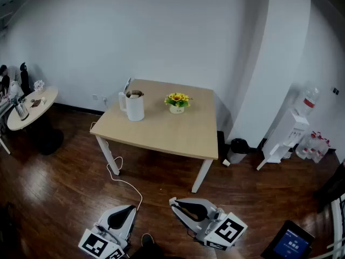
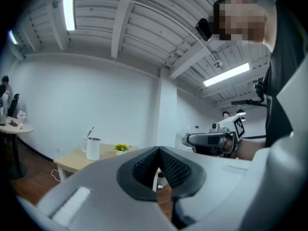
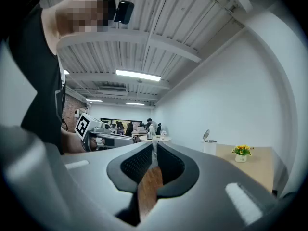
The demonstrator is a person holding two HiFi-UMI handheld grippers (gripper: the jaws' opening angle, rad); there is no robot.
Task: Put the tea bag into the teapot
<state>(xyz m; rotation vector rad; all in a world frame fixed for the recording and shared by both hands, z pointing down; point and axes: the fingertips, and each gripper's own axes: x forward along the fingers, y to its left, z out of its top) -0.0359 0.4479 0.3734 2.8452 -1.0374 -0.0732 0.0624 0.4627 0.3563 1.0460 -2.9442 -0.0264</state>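
The white teapot, shaped like a kettle with its lid flipped up, stands on the far left of the wooden table. It shows small in the left gripper view and the right gripper view. I cannot make out a tea bag in any view. My left gripper is held low over the floor, well short of the table, shut with nothing between its pads. My right gripper hangs beside it, also shut and empty.
A small pot of yellow flowers sits right of the teapot. A white cable trails across the wood floor from the table's left leg. A black bin and a water dispenser stand at right; a round side table at left.
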